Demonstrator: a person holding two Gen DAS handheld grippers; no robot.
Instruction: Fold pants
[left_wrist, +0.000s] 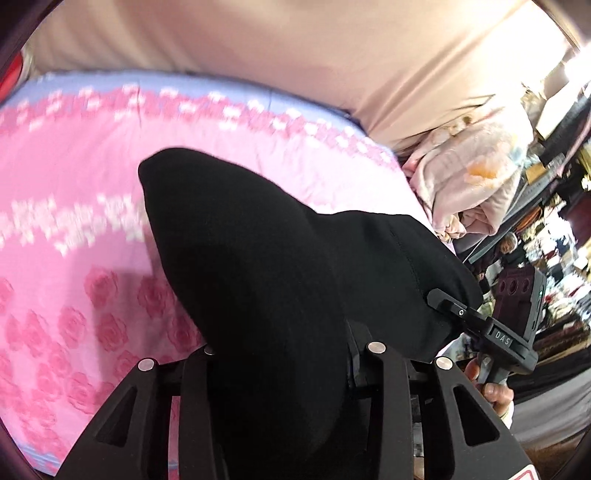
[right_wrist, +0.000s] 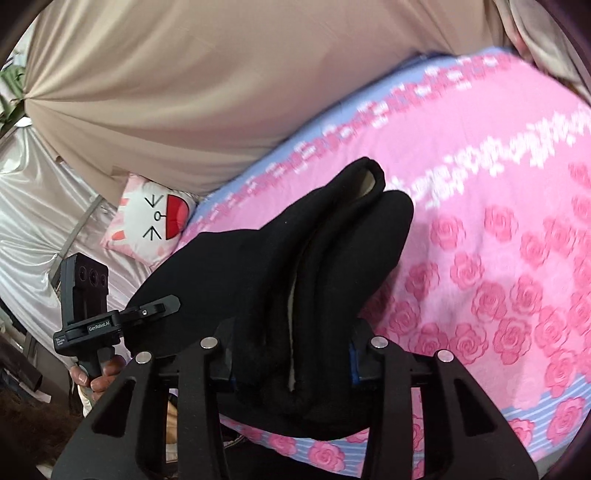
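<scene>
The black pants (left_wrist: 258, 258) hang bunched between both grippers above a pink rose-patterned bed cover (left_wrist: 74, 184). My left gripper (left_wrist: 280, 354) is shut on the pants; the cloth drapes over its fingers and hides them. My right gripper (right_wrist: 291, 350) is shut on the pants (right_wrist: 295, 258), with a pale inner lining showing in the folds. In the left wrist view the right gripper (left_wrist: 448, 306) pinches the cloth's right side. In the right wrist view the left gripper (right_wrist: 159, 308) pinches the left side.
The bed cover (right_wrist: 480, 221) fills the area below. A beige curtain (left_wrist: 295, 44) hangs behind the bed. A cat-face pillow (right_wrist: 151, 221) lies at the bed's left end. A heap of pale blankets (left_wrist: 472, 184) and cluttered shelves (left_wrist: 554, 229) stand at the right.
</scene>
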